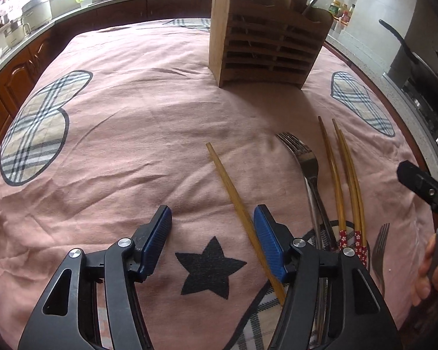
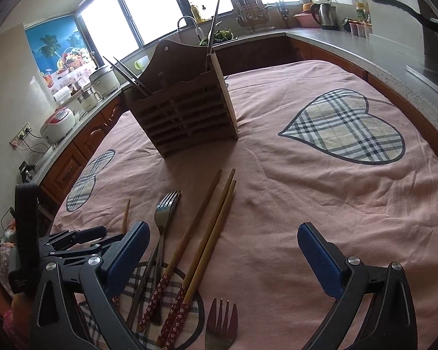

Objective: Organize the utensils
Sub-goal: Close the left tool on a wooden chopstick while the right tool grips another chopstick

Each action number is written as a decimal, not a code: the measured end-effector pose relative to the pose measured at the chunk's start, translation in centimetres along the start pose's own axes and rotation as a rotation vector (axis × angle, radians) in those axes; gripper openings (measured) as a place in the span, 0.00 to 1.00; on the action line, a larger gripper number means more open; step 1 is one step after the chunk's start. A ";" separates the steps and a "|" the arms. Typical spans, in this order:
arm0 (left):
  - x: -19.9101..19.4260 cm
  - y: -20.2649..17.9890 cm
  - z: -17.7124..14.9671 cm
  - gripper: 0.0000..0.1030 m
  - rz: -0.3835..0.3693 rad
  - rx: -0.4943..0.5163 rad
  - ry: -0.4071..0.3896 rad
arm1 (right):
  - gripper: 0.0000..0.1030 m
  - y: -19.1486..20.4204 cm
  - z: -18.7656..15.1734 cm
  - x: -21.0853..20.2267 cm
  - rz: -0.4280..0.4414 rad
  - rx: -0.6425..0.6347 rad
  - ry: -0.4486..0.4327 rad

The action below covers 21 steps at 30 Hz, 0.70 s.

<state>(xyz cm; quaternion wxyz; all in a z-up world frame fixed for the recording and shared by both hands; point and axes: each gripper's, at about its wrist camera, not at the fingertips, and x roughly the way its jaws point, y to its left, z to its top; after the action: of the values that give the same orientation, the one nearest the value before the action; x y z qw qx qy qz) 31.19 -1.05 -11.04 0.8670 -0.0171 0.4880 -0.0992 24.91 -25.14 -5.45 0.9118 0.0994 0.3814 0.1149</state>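
1. The holder [image 2: 184, 110], a slatted wooden box, stands upright on the pink cloth [image 2: 292, 204] that covers the tabletop, well beyond the loose utensils. A few long pieces already stick up out of its top, so part of the sorting looks done.

2. Still lying flat on the cloth: a lone chopstick [image 1: 236, 201]; a steel fork [image 2: 165, 213], tines toward the holder; three chopsticks [image 2: 207, 227] with red flowered ends, side by side just right of that fork; and a second fork [image 2: 222, 323] nearest the cameras. At least one more thin metal handle lies under the first fork's handle; what it is I cannot tell.

3. Left gripper [image 1: 213, 224]: jaws partly open, nothing held. It hovers low over the cloth above a black star patch [image 1: 208, 265]. The lone chopstick runs past the inner face of its right finger; whether they touch I cannot tell.

4. Right gripper [image 2: 223, 250]: jaws wide, empty. The flowered chopsticks lie in the gap between its fingers, nearer the left one, not pinched.

5. Judgement: the task is under way but most of it remains. At least six pieces still need lifting into the holder, and neither gripper has one yet.
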 end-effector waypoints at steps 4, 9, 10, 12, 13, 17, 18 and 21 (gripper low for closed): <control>-0.4 0.7 0.7 0.59 -0.030 -0.020 -0.011 | 0.68 0.5 0.7 2.4 -0.040 -0.036 0.060; 0.4 0.6 1.2 0.59 -0.040 -0.019 -0.002 | 0.43 0.0 1.2 5.4 -0.073 -0.034 0.135; 0.6 0.6 1.3 0.59 -0.040 -0.019 -0.001 | 0.36 0.0 1.3 5.9 -0.083 -0.041 0.147; 0.8 0.6 1.5 0.59 -0.040 -0.013 -0.001 | 0.27 0.2 1.6 6.7 -0.087 -0.055 0.154; 0.8 0.6 1.6 0.59 -0.043 -0.012 0.000 | 0.27 0.3 1.9 6.8 -0.089 -0.057 0.150; 0.9 1.0 1.8 0.59 -0.058 -0.024 -0.002 | 0.27 0.9 3.3 6.3 -0.054 -0.054 0.103; 1.0 1.0 1.9 0.59 -0.058 -0.024 -0.003 | 0.27 1.1 3.6 6.2 -0.043 -0.059 0.097; 1.2 0.7 2.1 0.59 -0.058 -0.014 -0.005 | 0.23 1.9 4.0 6.8 -0.015 -0.072 0.116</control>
<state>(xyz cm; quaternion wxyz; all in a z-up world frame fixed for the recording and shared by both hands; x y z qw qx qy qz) 33.71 -0.69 -11.06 0.8649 -0.0376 0.4857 -0.1208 32.12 -21.77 -6.76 0.8920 0.0567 0.4301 0.1272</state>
